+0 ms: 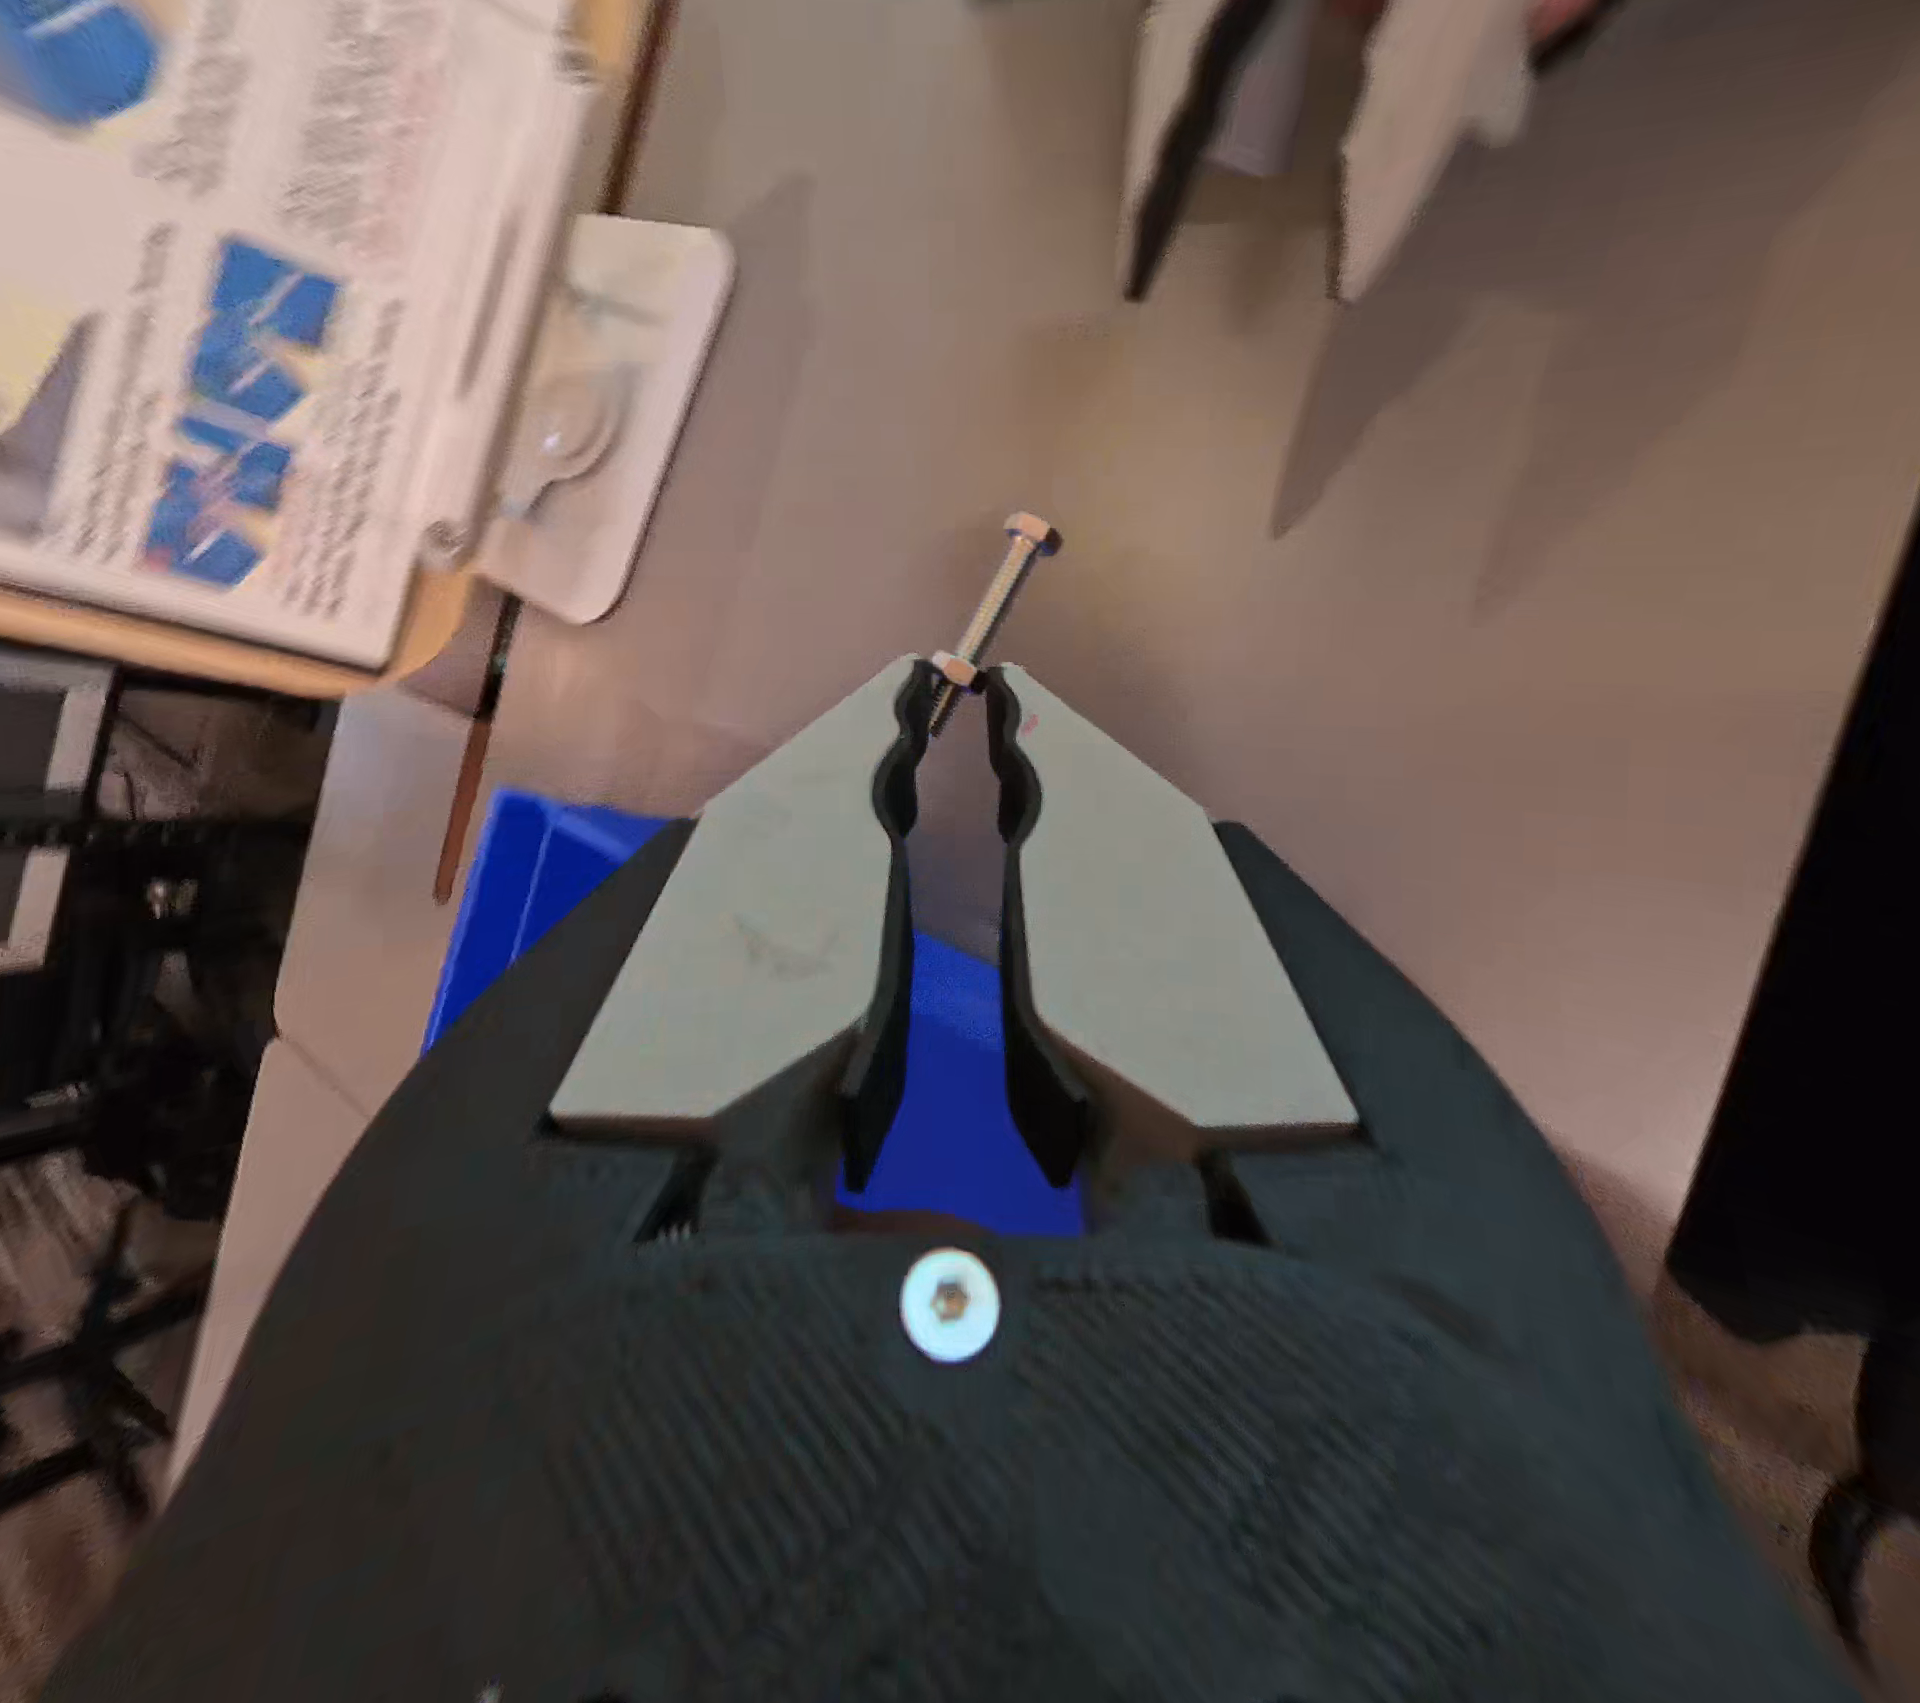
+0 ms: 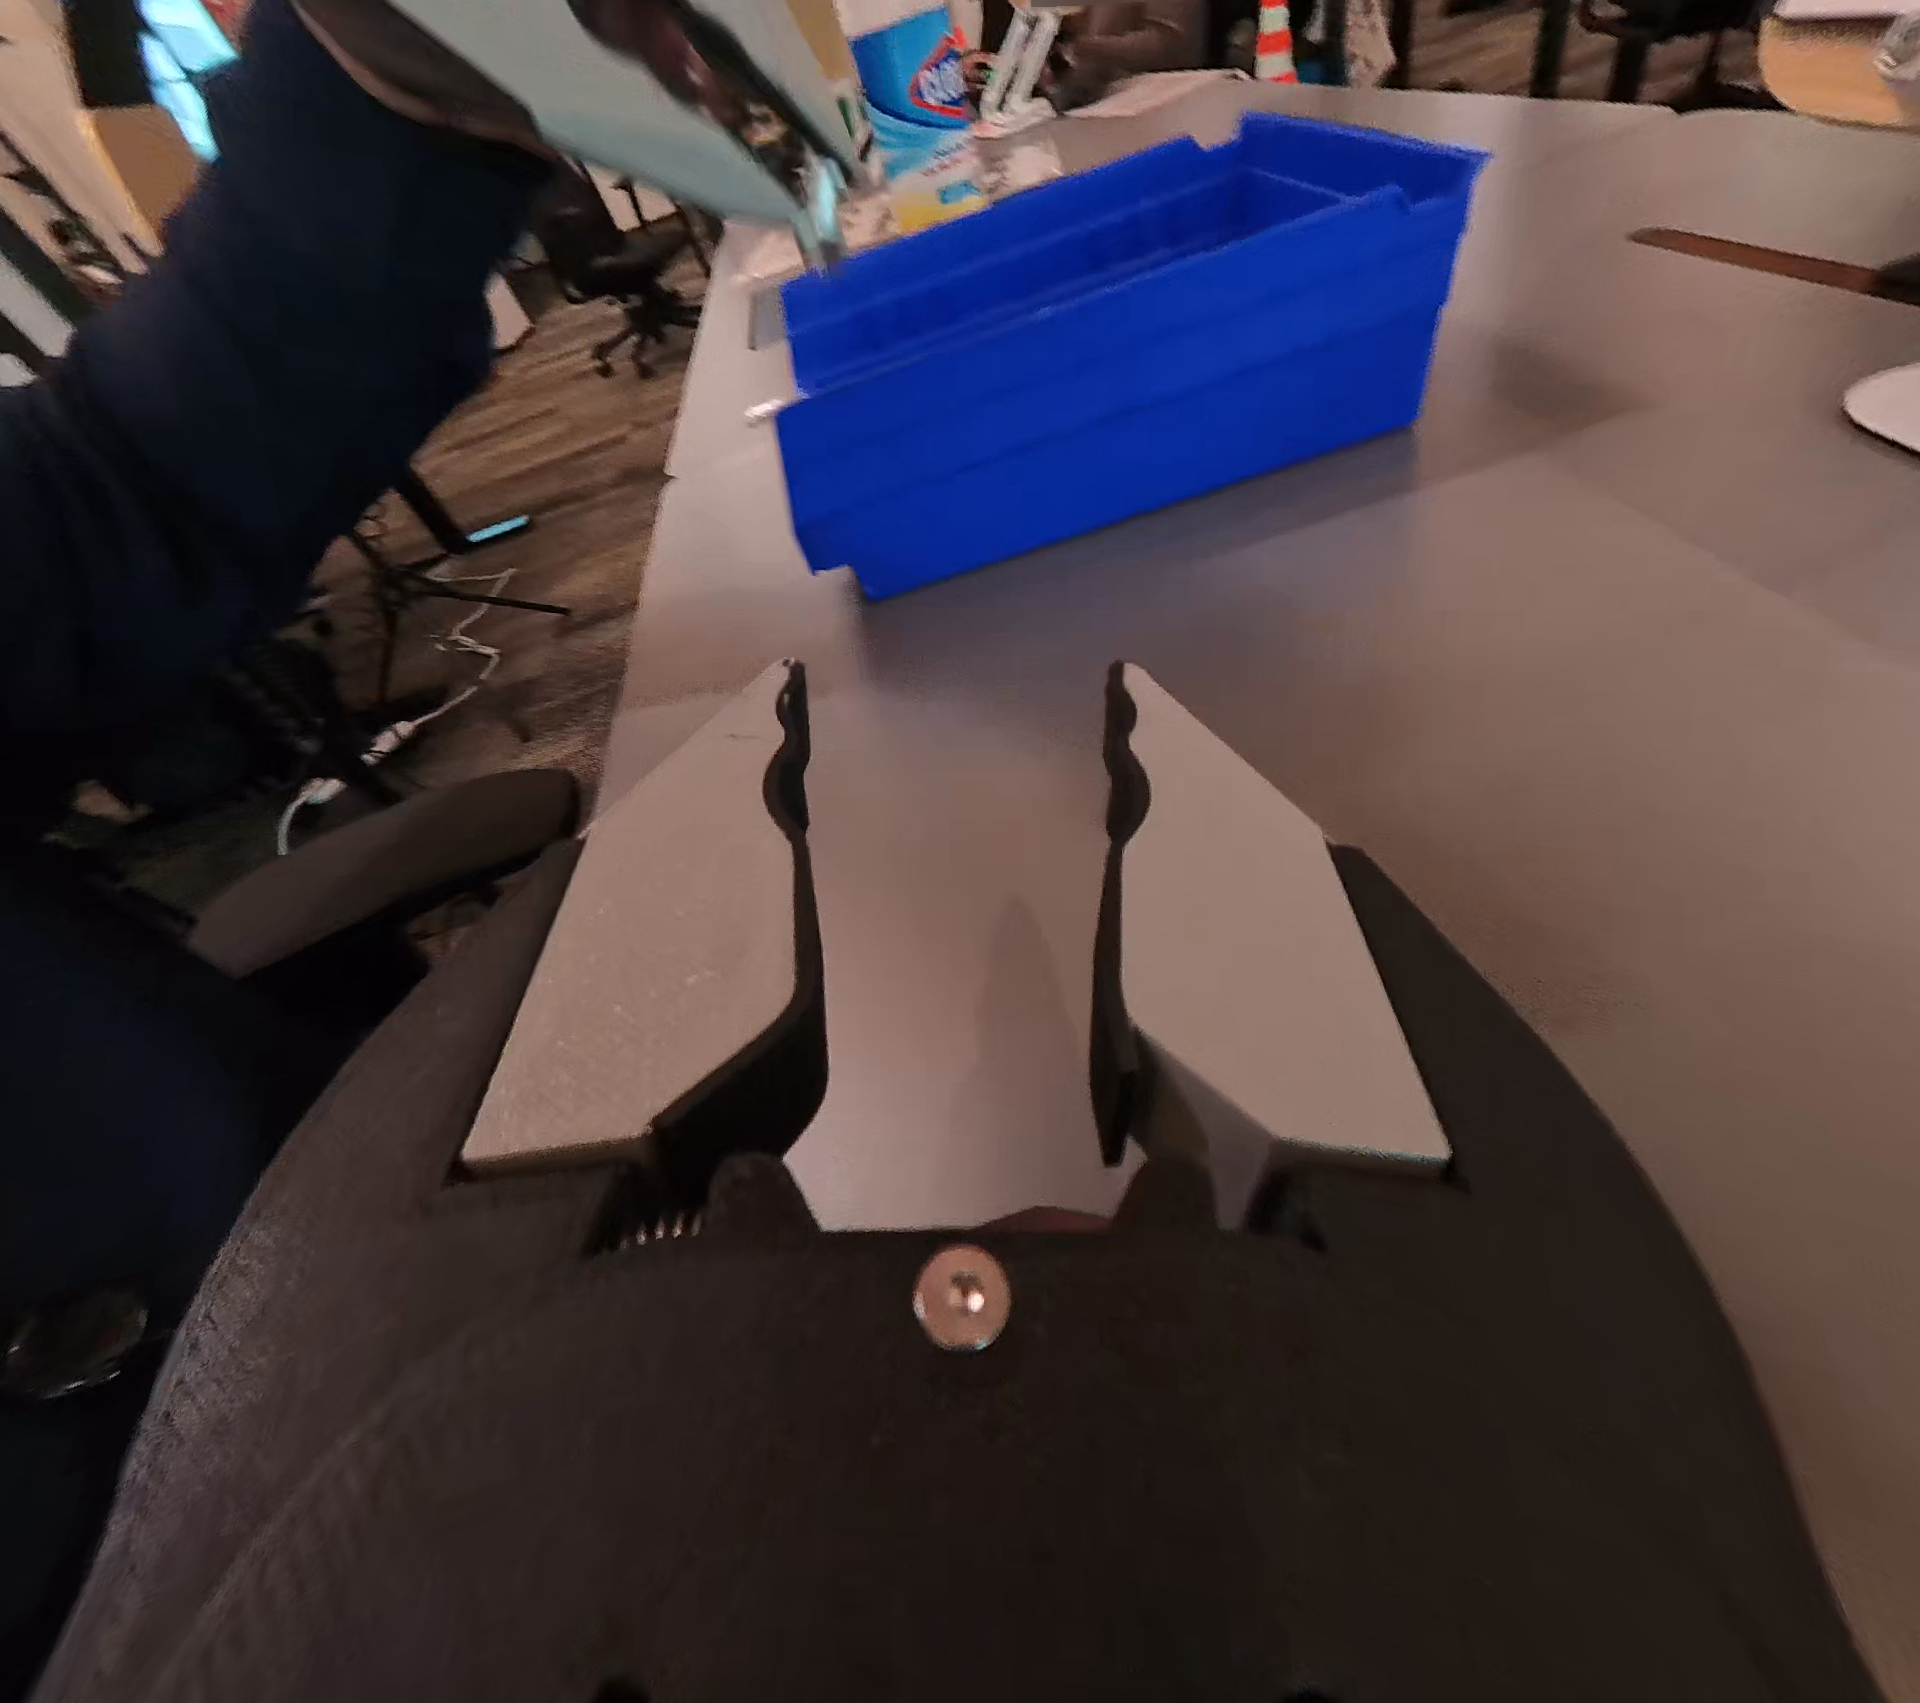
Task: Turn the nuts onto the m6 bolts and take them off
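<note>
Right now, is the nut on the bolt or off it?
On. The nut sits on the bolt thread, pinched at the left gripper tips.

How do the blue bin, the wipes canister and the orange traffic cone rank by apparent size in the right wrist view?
1. blue bin, by far the largest.
2. wipes canister.
3. orange traffic cone, smallest as it looks; it stands much farther back, so its true size against the canister is unsure.

bolt: 1 | nut: 1 (on bolt) | blue bin: 1 | grippers: 2
</note>
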A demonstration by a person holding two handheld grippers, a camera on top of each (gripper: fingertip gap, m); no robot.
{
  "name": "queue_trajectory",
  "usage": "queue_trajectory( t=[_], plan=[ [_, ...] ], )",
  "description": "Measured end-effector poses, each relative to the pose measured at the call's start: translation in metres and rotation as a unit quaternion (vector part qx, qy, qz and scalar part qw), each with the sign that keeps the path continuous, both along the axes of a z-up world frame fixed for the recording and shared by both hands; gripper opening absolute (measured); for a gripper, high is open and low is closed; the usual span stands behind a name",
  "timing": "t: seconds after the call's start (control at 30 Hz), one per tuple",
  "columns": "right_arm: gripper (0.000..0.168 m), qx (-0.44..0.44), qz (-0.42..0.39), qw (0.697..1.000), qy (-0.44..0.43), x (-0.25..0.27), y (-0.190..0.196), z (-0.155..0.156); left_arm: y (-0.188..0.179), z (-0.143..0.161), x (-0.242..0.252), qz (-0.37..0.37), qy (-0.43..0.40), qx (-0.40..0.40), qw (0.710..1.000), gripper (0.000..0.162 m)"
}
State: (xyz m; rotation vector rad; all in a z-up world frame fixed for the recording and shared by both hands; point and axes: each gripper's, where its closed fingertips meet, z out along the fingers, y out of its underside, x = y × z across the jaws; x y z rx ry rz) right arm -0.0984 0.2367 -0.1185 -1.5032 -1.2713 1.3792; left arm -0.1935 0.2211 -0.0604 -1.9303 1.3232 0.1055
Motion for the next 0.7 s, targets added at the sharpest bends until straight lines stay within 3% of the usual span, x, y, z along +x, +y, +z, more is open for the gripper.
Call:
queue_trajectory(
  t=[0.03,0.2,0.37,0.4,0.43,0.47,0.6,0.7],
  plan=[
    [0.055,-0.001,0.014,1.000,0.012,0.001,-0.005,0.005,-0.003,-0.012,0.013,-0.018,0.025,-0.007,1.000,0.009],
    [0.053,0.030,0.048,0.998,0.007,-0.002,-0.024,0.005,-0.008,-0.062,0.049,-0.070,0.123,-0.036,0.989,0.009],
    [0.044,0.095,0.034,0.991,-0.091,-0.015,-0.026,-0.033,-0.009,-0.084,0.072,-0.108,0.149,-0.058,0.981,0.009],
    [0.036,0.106,0.035,0.988,-0.106,-0.016,-0.027,-0.039,-0.010,-0.086,0.076,-0.117,0.150,-0.058,0.980,0.009],
    [0.016,0.111,0.046,0.986,-0.114,-0.017,-0.031,-0.043,-0.009,-0.087,0.078,-0.121,0.154,-0.058,0.979,0.009],
    [0.008,0.107,0.056,0.985,-0.120,-0.017,-0.034,-0.046,-0.008,-0.089,0.079,-0.122,0.162,-0.057,0.978,0.009],
    [0.007,0.092,0.042,0.986,-0.135,-0.016,-0.025,-0.051,-0.001,-0.098,0.076,-0.114,0.181,-0.045,0.976,0.009],
    [0.007,0.092,0.006,0.987,-0.132,-0.011,-0.009,-0.046,0.016,-0.098,0.062,-0.061,0.174,-0.001,0.983,0.006]
  ],
)
